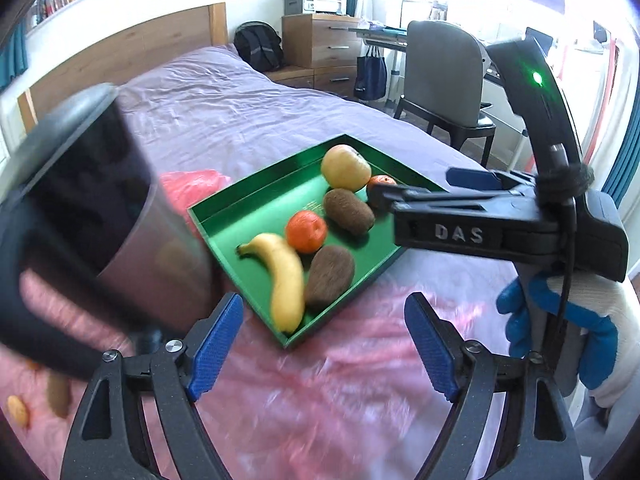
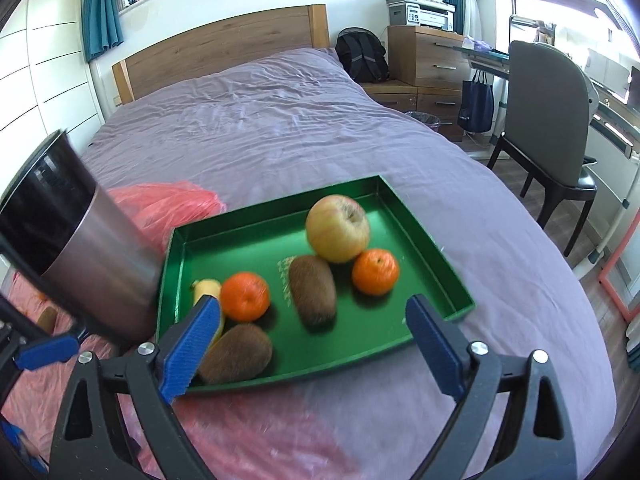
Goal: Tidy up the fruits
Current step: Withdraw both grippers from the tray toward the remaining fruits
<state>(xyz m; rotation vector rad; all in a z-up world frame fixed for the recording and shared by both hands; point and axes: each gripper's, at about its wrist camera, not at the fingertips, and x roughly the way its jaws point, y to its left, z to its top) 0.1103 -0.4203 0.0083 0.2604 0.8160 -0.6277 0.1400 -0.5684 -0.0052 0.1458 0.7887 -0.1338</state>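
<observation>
A green tray [image 1: 256,216] [image 2: 224,248] lies on the bed. In it are an apple [image 1: 346,168] [image 2: 338,228], two oranges [image 1: 306,231] [image 2: 245,296] [image 2: 375,271], two kiwis [image 1: 349,212] [image 1: 329,275] [image 2: 312,290] [image 2: 236,354] and a banana [image 1: 286,280] [image 2: 206,290]. My left gripper [image 1: 324,348] is open and empty, near the tray's front corner. My right gripper [image 2: 314,350] is open and empty over the tray's near edge; in the left wrist view its body [image 1: 500,224] reaches to the tray's right side.
A metal cup with a dark inside [image 1: 104,200] [image 2: 80,248] looms tilted at the left. A pink plastic bag [image 2: 168,204] [image 1: 320,392] lies under and beside the tray. Small fruit pieces [image 1: 18,412] lie at the far left. A chair [image 2: 552,120] stands right of the bed.
</observation>
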